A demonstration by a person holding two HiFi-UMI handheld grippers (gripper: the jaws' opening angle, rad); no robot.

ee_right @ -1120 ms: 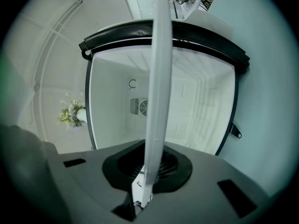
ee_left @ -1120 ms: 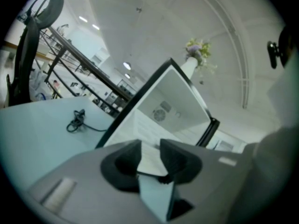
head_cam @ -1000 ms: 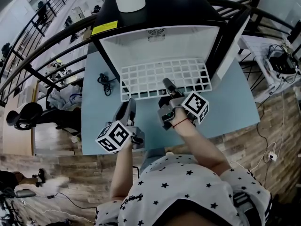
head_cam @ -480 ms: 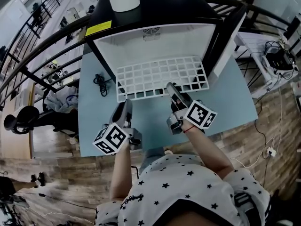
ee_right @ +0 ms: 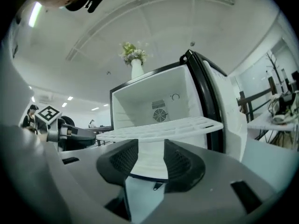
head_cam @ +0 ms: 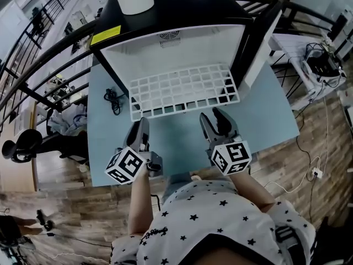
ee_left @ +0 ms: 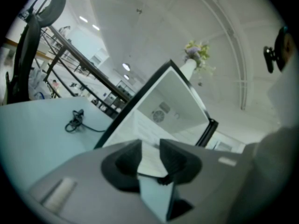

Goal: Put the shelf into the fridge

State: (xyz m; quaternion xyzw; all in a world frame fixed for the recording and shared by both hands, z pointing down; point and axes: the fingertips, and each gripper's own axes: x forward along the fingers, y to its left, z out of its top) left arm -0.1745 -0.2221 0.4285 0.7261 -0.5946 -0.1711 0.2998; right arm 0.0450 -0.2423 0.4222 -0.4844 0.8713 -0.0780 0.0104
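White grid shelf (head_cam: 182,90) lies level, long axis across the fridge (head_cam: 165,54) mouth.

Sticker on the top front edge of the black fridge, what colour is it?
Yellow; the rectangular sticker shows best in the head view.

Fridge (head_cam: 187,7) is black outside and plain white inside, with a yellow sticker (head_cam: 113,35) on top, and the shelf (head_cam: 182,90) is a white grid. Table (head_cam: 171,142) is pale blue, floor (head_cam: 71,203) is brown wood-grain, and the person's shirt (head_cam: 220,214) is white with little black stars.
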